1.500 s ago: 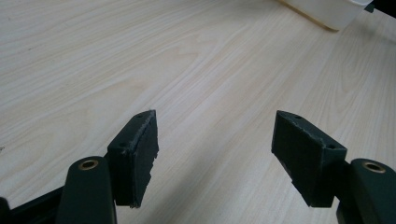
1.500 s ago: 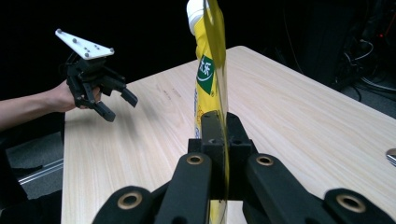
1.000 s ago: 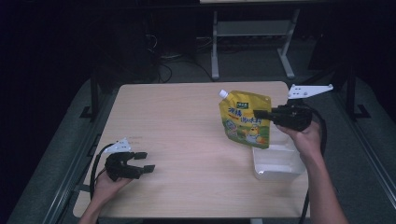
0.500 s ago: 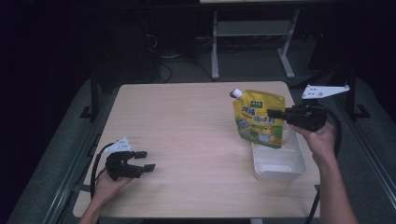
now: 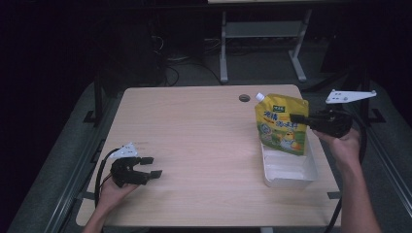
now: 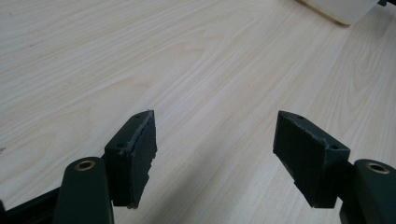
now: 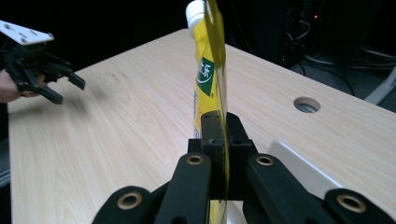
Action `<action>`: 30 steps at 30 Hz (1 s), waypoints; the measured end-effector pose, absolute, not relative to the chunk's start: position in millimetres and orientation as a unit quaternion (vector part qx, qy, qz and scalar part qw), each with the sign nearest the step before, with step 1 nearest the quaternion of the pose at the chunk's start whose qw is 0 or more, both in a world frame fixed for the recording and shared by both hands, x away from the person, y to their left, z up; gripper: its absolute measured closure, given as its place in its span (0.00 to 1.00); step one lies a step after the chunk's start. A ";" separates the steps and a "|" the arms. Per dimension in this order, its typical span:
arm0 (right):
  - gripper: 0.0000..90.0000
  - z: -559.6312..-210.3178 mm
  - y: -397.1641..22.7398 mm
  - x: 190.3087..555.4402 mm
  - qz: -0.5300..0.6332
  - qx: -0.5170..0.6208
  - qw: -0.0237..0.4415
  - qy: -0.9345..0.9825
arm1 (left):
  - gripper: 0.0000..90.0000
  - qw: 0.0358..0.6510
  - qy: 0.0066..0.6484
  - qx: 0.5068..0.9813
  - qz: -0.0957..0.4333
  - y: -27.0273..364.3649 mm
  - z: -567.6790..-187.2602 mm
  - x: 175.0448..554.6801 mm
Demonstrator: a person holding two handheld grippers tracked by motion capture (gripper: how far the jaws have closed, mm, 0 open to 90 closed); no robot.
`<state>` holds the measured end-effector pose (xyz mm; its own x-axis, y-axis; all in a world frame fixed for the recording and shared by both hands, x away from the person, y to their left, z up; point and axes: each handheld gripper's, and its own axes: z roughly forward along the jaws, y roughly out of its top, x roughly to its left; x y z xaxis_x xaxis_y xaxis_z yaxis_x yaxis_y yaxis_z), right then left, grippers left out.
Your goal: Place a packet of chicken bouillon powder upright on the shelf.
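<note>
Pouch gripped above the tray

The right tool [image 5: 297, 118] clenches the yellow pouch [image 5: 279, 127] by its edge, upright over the white tray [image 5: 291, 175]; the left tool [image 5: 149, 166] is released, low over the tabletop [image 5: 204, 141].

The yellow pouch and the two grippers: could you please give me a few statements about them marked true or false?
1. The right gripper is shut on the yellow pouch. True.
2. The pouch lies flat inside the white tray. False: it hangs upright above the tray.
3. The left gripper holds the pouch's cap. False: its jaws are open, with nothing between them.
4. The pouch's white cap is at its top corner. True.
</note>
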<state>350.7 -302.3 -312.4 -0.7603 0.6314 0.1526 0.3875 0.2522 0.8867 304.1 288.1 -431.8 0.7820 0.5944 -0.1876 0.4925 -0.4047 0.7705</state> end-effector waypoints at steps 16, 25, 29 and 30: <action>0.99 -332.7 -315.6 357.1 0.521 0.341 0.126 0.772 | 0.33 0.431 0.324 0.840 0.059 285.1 -433.3 303.1; 0.98 -333.9 -317.6 354.4 0.508 0.346 0.145 0.776 | 0.33 0.435 0.324 0.838 0.060 285.5 -432.5 302.5; 0.98 -333.6 -314.5 354.4 0.503 0.334 0.152 0.783 | 0.33 0.434 0.323 0.839 0.059 284.6 -432.3 302.1; 0.98 -334.2 -313.6 355.2 0.503 0.333 0.151 0.783 | 0.33 0.434 0.323 0.839 0.059 284.5 -432.4 302.0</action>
